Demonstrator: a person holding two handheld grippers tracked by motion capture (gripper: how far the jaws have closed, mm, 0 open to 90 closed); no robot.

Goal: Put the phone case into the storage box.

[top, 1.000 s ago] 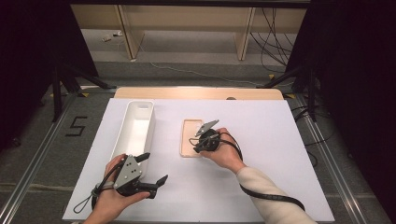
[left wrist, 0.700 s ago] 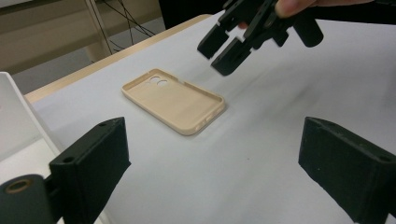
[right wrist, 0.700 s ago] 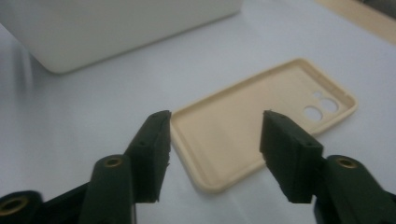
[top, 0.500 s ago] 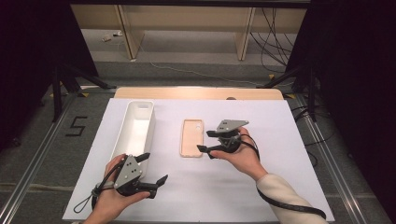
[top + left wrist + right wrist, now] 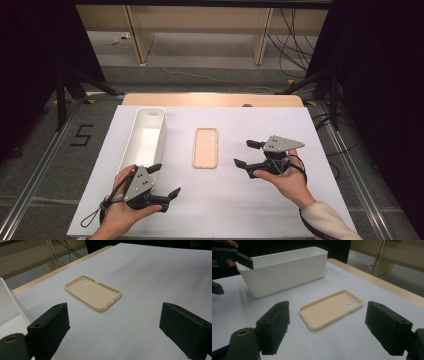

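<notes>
The right claw hovers released and empty just above the counter, its black jaws spread wide and aimed at the beige phone case, which lies flat and hollow side up just ahead of the jaw tips, near them but not touching. In the right gripper view that phone case sits between and beyond the two jaws, its camera cut-out turned to the right, and past it stands the long white bin. The left claw is likewise released and holds nothing, resting low at the near end of the white bin, with the phone case ahead of it and apart. Judging by how things lie, the work is at its start or between steps: the case is gripped by neither claw and lies outside the bin, so a grasp, a lift and probably a placing into the bin are all left to do. The bin looks empty in the high view, though its near end is partly hidden behind the left hand. Whether anything lies under the case cannot be made out.
</notes>
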